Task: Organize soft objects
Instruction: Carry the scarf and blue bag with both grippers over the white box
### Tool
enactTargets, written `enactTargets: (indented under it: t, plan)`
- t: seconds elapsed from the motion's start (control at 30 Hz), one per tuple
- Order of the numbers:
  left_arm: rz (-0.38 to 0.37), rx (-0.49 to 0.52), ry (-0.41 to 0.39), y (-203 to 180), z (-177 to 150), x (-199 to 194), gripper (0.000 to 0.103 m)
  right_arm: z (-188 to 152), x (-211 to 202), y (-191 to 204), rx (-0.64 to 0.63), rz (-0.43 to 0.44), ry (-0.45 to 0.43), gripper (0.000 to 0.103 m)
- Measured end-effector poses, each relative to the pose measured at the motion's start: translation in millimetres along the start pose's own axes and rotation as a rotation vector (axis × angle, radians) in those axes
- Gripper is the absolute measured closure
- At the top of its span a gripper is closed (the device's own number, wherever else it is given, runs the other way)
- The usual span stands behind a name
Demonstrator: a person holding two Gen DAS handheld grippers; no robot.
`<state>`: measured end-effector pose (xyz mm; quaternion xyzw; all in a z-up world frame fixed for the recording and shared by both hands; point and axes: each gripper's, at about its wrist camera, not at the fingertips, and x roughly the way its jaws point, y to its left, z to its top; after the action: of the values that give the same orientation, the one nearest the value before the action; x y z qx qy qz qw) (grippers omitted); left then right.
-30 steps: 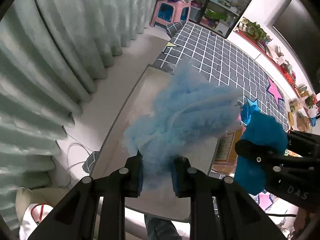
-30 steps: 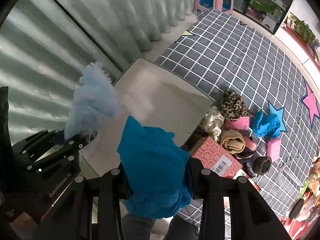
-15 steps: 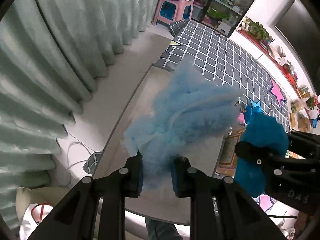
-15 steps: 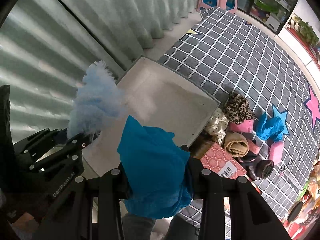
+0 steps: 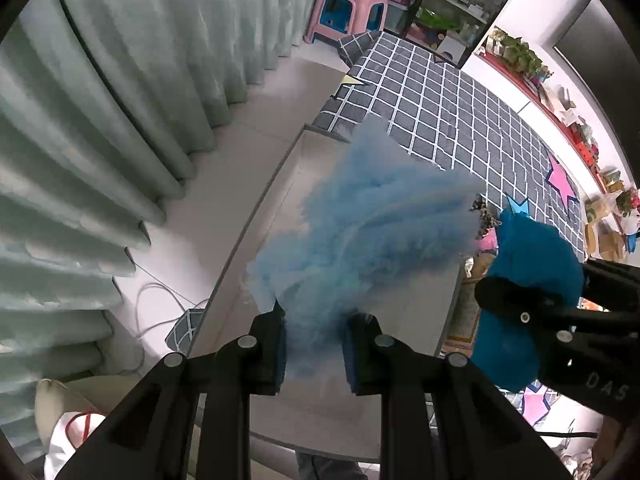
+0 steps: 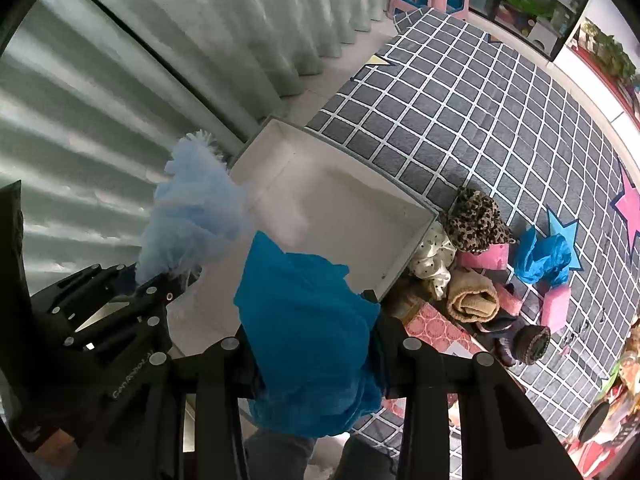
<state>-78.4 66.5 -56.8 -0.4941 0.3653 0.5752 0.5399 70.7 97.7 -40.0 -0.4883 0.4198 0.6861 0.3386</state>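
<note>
1. Nearest the cameras, both tools are loaded. The left gripper has its jaws clamped on the base of a pale blue fluffy piece. The right gripper is clamped on a bunched teal cloth. Both bundles hang above the near end of the white box. The fluff is pinched only at its narrow root, so loose strands could snag on the pads at release and trail out with the tool.

2. Over the box's near edge, the two tools sit just beside each other. Opening both at once could knock one bundle against the other tool, or drop the teal cloth across the near right rim, half in and half out.

3. Inside, the box floor looks bare. A light piece let go from this height may drift toward the left wall and the curtain side, where it could spill over.

4. Beyond the box's right edge, on the checked mat, more soft things wait: a leopard-print piece, a rolled tan cloth, a blue bag and pink blocks. They crowd against the box wall, so a sideways swing could drag them or nudge the box.
</note>
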Motion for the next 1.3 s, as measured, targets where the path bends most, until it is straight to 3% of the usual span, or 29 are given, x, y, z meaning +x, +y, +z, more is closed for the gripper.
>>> enactTargets:
  t: [0.4, 1.3]
  plan:
    - [0.044, 0.020, 0.023, -4, 10, 23, 0.078, 16, 17, -8, 0.025, 0.008, 0.025, 0.063]
    - [0.062, 0.017, 0.085, -5, 20, 53, 0.078, 27, 41, -21, 0.065, 0.023, 0.070, 0.063]
